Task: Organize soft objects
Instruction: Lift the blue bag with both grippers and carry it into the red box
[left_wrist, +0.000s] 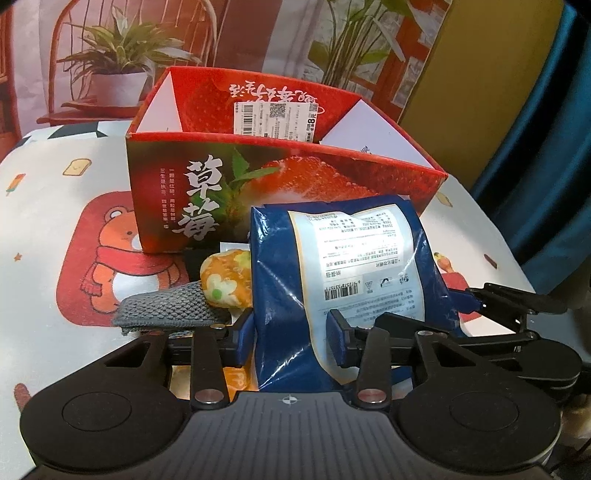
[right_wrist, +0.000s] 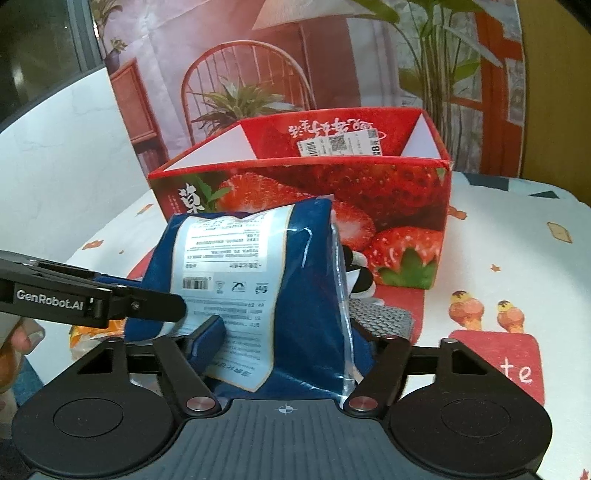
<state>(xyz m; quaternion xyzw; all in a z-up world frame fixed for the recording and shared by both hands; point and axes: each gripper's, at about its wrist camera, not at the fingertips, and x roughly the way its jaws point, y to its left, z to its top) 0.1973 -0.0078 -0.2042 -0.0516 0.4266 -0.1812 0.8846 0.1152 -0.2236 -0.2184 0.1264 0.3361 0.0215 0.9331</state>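
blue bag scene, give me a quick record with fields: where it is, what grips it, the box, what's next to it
blue bag: on the table in front of the box, label side facing the cameras
left gripper: jaws pressed on the bag's left part
right gripper: jaws around the bag's right part, pads touching it
strawberry box: red, open on top, behind the bag
orange floral item: left of the bag
grey mesh item: beside the orange one
tablecloth: white, cartoon prints
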